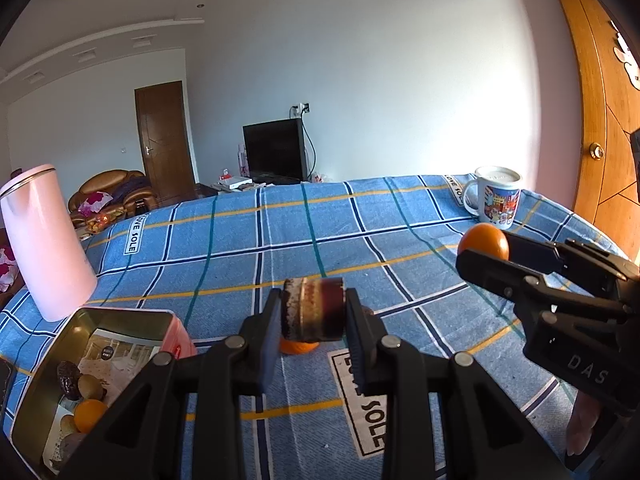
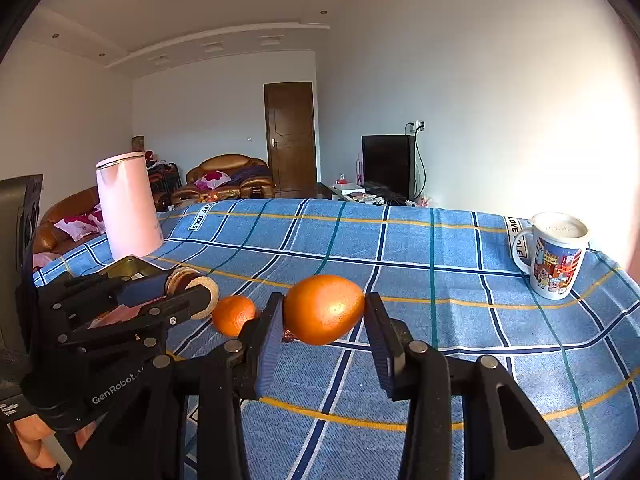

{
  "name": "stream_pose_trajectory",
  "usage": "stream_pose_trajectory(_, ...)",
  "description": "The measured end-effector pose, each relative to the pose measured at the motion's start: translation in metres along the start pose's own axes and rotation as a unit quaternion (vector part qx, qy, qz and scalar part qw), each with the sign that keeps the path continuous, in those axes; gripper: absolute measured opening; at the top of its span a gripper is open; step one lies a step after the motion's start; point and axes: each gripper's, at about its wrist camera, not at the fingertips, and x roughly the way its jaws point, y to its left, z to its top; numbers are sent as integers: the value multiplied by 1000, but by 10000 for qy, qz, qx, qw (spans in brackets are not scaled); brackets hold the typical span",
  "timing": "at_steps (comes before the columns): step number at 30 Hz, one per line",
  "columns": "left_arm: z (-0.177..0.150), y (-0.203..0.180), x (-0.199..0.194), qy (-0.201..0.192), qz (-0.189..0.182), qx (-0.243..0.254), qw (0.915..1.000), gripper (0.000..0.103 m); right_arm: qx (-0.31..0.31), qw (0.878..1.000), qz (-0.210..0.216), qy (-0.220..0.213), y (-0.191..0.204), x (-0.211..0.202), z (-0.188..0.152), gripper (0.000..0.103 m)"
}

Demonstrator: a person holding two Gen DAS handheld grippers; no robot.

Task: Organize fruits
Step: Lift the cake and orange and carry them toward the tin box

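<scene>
My left gripper (image 1: pixel 312 312) is shut on a brown round slice-shaped piece (image 1: pixel 313 309) and holds it above the blue checked cloth; it also shows in the right wrist view (image 2: pixel 192 290). A small orange (image 1: pixel 298 347) lies on the cloth just under it, also in the right wrist view (image 2: pixel 233 314). My right gripper (image 2: pixel 324 312) is shut on a larger orange (image 2: pixel 324 309), held above the cloth; it shows in the left wrist view (image 1: pixel 483 242). An open tin box (image 1: pixel 44 380) at the lower left holds an orange (image 1: pixel 89 415), a dark date and other small fruits.
A pink kettle (image 1: pixel 44 240) stands at the left behind the tin. A white lidded mug (image 2: pixel 556 256) with a cartoon print stands at the far right of the cloth. A wooden door (image 1: pixel 604 120) is at the right edge. Sofas and a TV are behind.
</scene>
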Motion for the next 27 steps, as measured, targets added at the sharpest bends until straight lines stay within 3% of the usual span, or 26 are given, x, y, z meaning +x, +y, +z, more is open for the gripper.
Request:
stream_pose_trajectory(17, -2, 3, -17, -445, 64, -63, 9990, 31, -138, 9991, -43, -399, 5, -15, 0, 42)
stream_pose_trajectory(27, -4, 12, -21, -440, 59, -129, 9989, 31, -131, 9994, -13, -328, 10, -14, 0, 42)
